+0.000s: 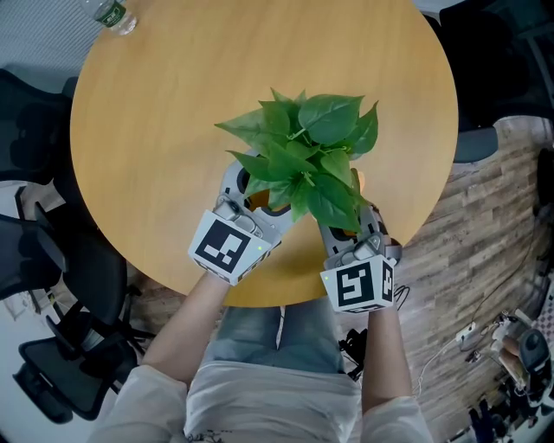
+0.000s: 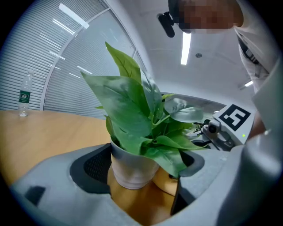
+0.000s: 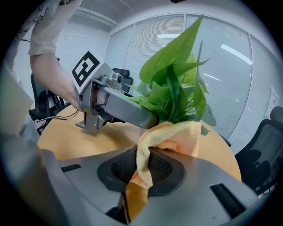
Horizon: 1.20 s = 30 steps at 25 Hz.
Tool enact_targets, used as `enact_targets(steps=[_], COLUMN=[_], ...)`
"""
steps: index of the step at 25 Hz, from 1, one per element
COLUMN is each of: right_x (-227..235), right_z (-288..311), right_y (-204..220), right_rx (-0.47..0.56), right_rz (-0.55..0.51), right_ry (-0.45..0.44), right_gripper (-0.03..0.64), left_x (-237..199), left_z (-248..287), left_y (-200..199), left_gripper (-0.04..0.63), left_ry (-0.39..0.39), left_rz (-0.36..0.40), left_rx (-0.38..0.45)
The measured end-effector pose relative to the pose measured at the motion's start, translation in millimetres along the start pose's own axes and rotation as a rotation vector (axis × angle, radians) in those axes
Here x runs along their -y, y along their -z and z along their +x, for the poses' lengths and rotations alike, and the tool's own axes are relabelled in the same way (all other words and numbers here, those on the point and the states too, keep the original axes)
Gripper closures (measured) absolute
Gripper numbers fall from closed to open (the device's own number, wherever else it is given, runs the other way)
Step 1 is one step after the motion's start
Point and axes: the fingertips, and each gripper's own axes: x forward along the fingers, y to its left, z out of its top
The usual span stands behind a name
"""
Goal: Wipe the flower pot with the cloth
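A leafy green plant [image 1: 303, 164] stands in a pale grey flower pot [image 2: 132, 170] on the round wooden table [image 1: 156, 130]. In the head view the leaves hide most of the pot. My left gripper [image 2: 146, 176] has its jaws wide around the pot, and its pads bear on the pot's sides. My right gripper [image 3: 141, 176] is shut on an orange-yellow cloth [image 3: 177, 137]. The cloth lies against the pot's near right side, beside the left gripper's finger [image 3: 128, 112]. From above, the right gripper [image 1: 359, 221] sits under the leaves at the table's near edge.
A clear water bottle [image 1: 112, 16] stands at the table's far left edge. Black office chairs [image 1: 61, 363] stand left of the table, and another chair [image 3: 265, 145] is beyond it. Cables and gear lie on the floor at right [image 1: 511, 346].
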Motion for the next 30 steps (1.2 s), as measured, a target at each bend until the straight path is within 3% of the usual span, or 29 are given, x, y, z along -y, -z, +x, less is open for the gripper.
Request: enact_targets(steps=[4,7,12,21,30], right_x=[-4,-5,3,8,7], right_z=[0,-1,-5,-32,-61], right_y=[-1,0,3,0,-6], right_rx=[0.004,0.009,0.048,0.038,0.025], right_rz=[0.003,0.011,0.115,0.214,0.275], right_ry=[-0.013,-0.026,-0.037,-0.024,-0.038], right_gripper=[0.563,0.563,0.562,0.563,0.563], left_x=[2,1,-4,5,25], left_z=[-1,-2,-5,-26,-52], left_y=[3,3,4,6,5], left_gripper=[0.192,0.19,0.19,0.19,0.192], left_ry=[-0.024,0.008,0.029,0.022,0.033], left_rz=[-0.01,0.007,0.033,0.022,-0.049], left_rx=[-0.02,-0.015,-0.032,-0.09,-0.16])
